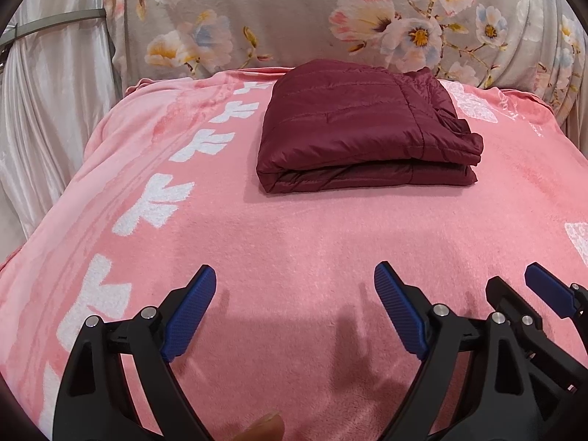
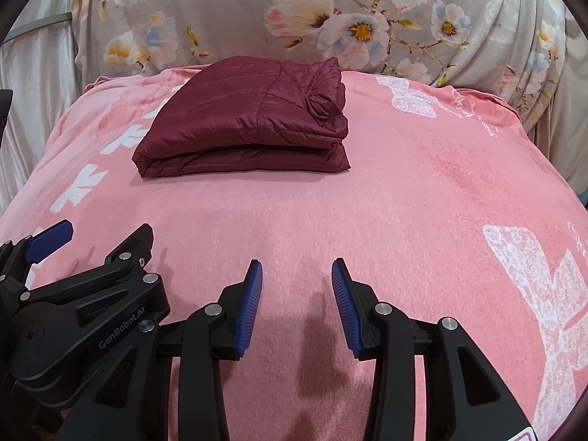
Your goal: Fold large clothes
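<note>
- A dark red jacket (image 1: 364, 128) lies folded into a neat stack on the pink blanket (image 1: 294, 239), well beyond both tools.
- Left gripper (image 1: 294, 312) wide open, empty.
- Right gripper (image 2: 297, 305) half open, empty.
- Folding looks finished; nothing further seems needed.

The left black tongs with blue pads (image 1: 296, 307) gape wide, empty; the right black blue-padded tongs (image 2: 297, 303), close beside, stand half-open, empty.

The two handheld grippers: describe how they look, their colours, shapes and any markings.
Both the left gripper and the right gripper have black plastic frames with triangular cut-outs, silver round pivot pins and flat, blue, ribbed finger pads. In the right wrist view the left gripper's body bears the white lettering GenRobot.AI. No cables or sleeves show.
</note>
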Motion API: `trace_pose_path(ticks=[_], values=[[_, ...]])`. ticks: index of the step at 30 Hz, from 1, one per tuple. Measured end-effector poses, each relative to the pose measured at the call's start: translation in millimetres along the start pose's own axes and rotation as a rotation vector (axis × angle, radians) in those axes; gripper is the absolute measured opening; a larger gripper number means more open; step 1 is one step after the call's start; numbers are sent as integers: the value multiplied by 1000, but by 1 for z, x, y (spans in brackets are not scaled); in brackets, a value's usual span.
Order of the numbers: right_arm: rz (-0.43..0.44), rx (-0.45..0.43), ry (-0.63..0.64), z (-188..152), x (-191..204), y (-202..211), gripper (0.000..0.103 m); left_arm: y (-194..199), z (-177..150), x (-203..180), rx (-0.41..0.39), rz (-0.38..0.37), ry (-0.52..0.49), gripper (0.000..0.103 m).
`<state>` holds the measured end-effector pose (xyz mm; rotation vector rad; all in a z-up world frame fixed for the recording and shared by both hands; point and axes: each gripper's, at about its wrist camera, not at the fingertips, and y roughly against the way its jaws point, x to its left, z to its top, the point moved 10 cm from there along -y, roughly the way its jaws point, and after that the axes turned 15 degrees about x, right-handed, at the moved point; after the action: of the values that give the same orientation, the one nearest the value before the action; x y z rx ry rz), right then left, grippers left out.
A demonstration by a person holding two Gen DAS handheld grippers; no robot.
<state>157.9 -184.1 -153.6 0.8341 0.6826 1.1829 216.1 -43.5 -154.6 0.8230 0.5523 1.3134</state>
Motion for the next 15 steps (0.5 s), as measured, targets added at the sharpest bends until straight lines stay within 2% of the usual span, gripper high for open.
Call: trace_pose_path(ticks=[15], values=[[-22, -14, 2, 2, 1, 6, 41, 0, 0, 0, -2, -1, -1, 85]])
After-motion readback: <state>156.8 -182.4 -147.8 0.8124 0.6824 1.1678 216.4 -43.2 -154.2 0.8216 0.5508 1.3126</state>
